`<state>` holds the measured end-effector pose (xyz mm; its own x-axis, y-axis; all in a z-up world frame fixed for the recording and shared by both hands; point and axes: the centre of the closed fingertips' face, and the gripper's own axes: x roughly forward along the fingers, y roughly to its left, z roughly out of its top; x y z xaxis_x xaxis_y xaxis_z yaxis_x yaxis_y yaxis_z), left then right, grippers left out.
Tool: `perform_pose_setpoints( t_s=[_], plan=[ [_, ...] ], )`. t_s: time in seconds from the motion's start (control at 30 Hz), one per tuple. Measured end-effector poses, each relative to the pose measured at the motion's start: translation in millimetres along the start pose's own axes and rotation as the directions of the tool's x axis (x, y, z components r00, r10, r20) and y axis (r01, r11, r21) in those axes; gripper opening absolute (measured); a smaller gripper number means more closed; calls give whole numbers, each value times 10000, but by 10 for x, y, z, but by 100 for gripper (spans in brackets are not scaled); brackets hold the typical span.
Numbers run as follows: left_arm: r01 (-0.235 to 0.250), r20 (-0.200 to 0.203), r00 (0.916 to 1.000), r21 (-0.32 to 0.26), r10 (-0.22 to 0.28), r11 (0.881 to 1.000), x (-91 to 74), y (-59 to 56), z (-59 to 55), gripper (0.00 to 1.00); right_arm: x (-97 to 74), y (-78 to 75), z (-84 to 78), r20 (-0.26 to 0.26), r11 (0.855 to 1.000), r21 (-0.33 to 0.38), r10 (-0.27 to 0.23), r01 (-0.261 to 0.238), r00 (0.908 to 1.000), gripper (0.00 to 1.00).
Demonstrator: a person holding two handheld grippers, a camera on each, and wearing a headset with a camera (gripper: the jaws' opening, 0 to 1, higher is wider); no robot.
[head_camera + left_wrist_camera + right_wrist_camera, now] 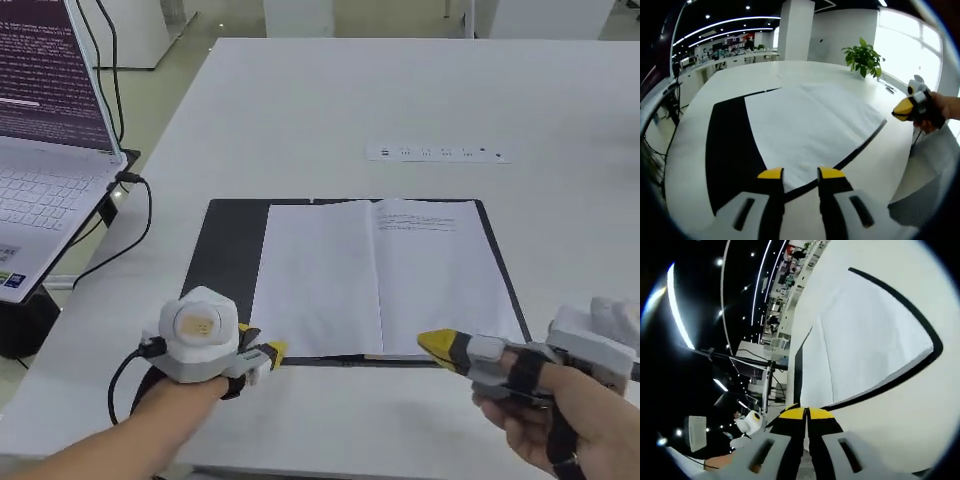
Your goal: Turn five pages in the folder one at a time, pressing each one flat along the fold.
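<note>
The folder (380,280) lies open and flat on the white bench (300,100), its black cover showing as a wide strip beside the left page (315,280) and as a thin rim around the right page (450,285), which carries a few printed lines near its far edge. The fold (377,285) runs straight down the middle, and both pages look settled. The left gripper (268,355) hovers just off the folder's near left corner with its fingers (771,174) parted and nothing between them. The right gripper (437,345) hangs off the near right corner, fingers (796,413) pressed together on nothing. Beyond the folder's far edge sits a power strip (437,153); off to its left, a laptop (40,170). This looks like the pause between pages. Next, probably, the right gripper must open, catch one sheet at the right page's near edge and carry it over the fold, taking care not to lift two.
</note>
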<state>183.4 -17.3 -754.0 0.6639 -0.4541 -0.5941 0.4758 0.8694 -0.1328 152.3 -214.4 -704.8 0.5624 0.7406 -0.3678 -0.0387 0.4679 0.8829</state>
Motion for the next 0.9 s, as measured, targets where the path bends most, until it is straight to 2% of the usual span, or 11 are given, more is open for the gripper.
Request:
perform_pose_setpoints(
  t_s=[0.13, 0.23, 0.37, 0.43, 0.53, 0.63, 0.7, 0.77, 0.8, 0.83, 0.9],
  plan=[
    [-179, 349, 9992, 338, 167, 9993, -160, -22, 145, 30, -255, -64, 198, 794, 9931, -993, -544, 622, 9954, 15],
    [-228, 756, 9969, -35, 230, 9997, -291, -37, 264, 35, -418, -47, 246, 1136, 9776, -1804, -886, 1082, 9896, 24],
    [-310, 1196, 9922, -336, 348, 9990, -454, -56, 380, 42, -598, -39, 319, 1718, 9444, -2767, -1331, 1775, 9761, 31],
    [-369, 1347, 9899, -535, 438, 9979, -515, -57, 412, 49, -670, -44, 359, 2015, 9182, -3297, -1589, 2197, 9665, 40],
    [-426, 1601, 9855, -864, 561, 9953, -625, -93, 457, 50, -734, -16, 387, 2251, 8836, -3950, -1722, 2514, 9590, 48],
    [-540, 1647, 9837, -1124, 722, 9922, -699, -116, 450, 56, -817, -70, 431, 2556, 8300, -4549, -2255, 3228, 9401, 51],
    [-612, 1724, 9816, -1227, 820, 9905, -738, -128, 442, 63, -853, -80, 471, 2828, 8034, -4841, -2312, 3466, 9309, 54],
    [-563, 1734, 9814, -1480, 819, 9874, -780, -163, 431, 66, -881, -100, 446, 2757, 7856, -5047, -2463, 3580, 9292, 57],
    [-571, 1768, 9805, -1640, 863, 9848, -808, -178, 431, 67, -907, -122, 430, 2720, 7670, -5253, -2589, 3684, 9268, 57],
    [-577, 1814, 9794, -1703, 889, 9837, -825, -188, 433, 68, -926, -130, 416, 2711, 7623, -5294, -2637, 3722, 9257, 58],
    [-614, 1833, 9786, -1749, 937, 9827, -861, -219, 429, 71, -965, -173, 369, 2517, 7383, -5598, -2810, 3762, 9261, 58]
  ],
)
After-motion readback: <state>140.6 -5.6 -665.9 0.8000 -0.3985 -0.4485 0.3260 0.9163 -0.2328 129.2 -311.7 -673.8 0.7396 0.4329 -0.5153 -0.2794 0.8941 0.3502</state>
